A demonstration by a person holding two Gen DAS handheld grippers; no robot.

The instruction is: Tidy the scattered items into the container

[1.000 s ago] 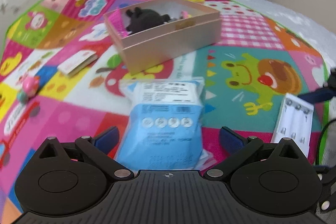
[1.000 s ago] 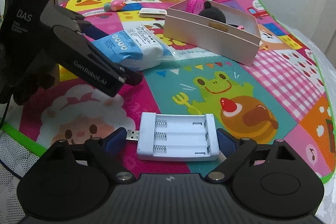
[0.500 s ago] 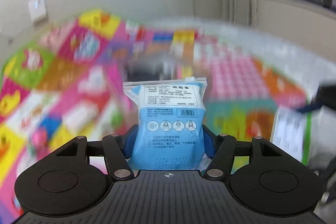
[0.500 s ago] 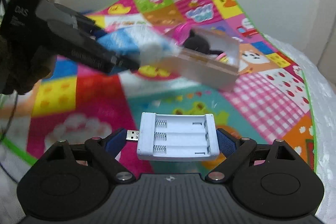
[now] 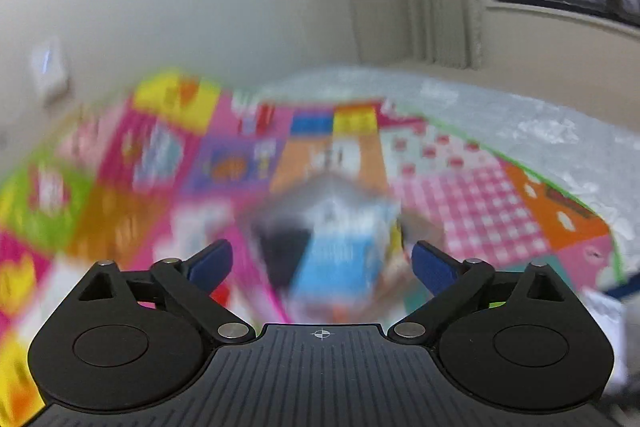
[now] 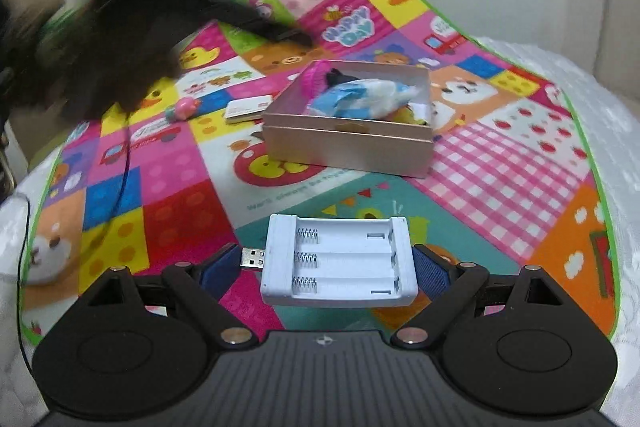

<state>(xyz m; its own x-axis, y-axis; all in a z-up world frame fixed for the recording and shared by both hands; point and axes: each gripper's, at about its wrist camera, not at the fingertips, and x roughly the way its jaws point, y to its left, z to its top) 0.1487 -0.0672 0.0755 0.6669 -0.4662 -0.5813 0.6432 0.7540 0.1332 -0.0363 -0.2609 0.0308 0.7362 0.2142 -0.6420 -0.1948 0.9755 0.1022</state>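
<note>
The pink cardboard box stands on the colourful play mat. A blue and white packet lies inside it, over a black plush and a pink round item. In the blurred left wrist view my left gripper hovers above the box, its jaws opening, and the packet lies below, clear of both pads. Its dark body shows blurred at upper left in the right wrist view. My right gripper is shut on a white battery charger with a USB plug, held above the mat.
A small pink toy and a flat white and red carton lie on the mat left of the box. A black cable trails down the left side. White bedding surrounds the mat; a wall stands behind.
The left gripper shut on the blue packet, lifted it over the box and opened; the packet now lies in the box. The right gripper rose with the charger.
</note>
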